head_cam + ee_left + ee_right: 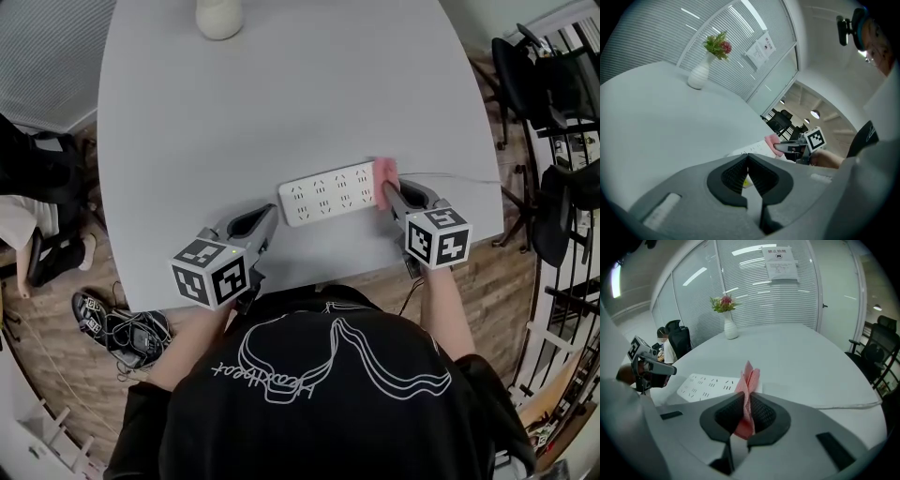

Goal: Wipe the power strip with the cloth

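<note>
The right gripper is clamped on the pink cloth. The cloth's free fold sticks out ahead of the tips and meets the right end of the power strip. The strip stretches away to this gripper's left, so I judge most of 1 pass remains. The left gripper, jaws together on nothing, points low at the strip's near-left corner, just short of it, perhaps to steady it.

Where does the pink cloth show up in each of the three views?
Head view: pink cloth at the power strip's right end, in the right tool.
Left gripper view: cloth right of centre, beyond the jaws.
Right gripper view: cloth centre, clamped between jaws.
Shared landmark: white vase.
</note>
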Tool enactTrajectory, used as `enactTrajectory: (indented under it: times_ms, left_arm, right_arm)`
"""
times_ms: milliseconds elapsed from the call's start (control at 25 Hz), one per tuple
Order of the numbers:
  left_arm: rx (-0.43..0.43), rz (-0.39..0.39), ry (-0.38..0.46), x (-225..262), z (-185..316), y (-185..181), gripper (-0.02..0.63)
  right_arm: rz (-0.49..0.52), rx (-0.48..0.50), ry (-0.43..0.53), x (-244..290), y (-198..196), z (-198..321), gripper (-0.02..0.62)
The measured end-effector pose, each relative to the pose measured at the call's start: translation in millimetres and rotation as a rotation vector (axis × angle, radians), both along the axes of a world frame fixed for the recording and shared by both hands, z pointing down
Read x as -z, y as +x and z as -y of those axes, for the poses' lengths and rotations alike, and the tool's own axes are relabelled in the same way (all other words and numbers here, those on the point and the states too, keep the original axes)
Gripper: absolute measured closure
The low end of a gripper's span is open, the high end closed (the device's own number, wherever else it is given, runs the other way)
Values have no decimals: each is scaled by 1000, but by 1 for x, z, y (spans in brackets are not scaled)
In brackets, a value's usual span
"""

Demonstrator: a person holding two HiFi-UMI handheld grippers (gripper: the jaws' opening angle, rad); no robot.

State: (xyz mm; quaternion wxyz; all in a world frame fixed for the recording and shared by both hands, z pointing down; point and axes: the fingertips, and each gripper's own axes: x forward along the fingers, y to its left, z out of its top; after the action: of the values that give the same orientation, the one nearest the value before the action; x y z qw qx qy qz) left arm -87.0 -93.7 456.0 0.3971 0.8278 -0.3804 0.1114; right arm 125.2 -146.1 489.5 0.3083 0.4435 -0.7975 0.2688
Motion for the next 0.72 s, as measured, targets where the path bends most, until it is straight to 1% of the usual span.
enactTrajectory:
  times_ms: [320,480,560,720]
  left_arm:
    - [18,17,-6,-1,-5,6,592]
    - [33,28,7,5,-7,10,592]
    - [39,32,23,13,-9,14,592]
    - [72,35,69,36,-15,19,592]
  right_arm:
    - [-20,-24,14,1,28,5,554]
    - [6,-47,63,9,33,7,557]
    - [46,-49,105,22,34,4,557]
    - [190,-28,214,62,30,-12,557]
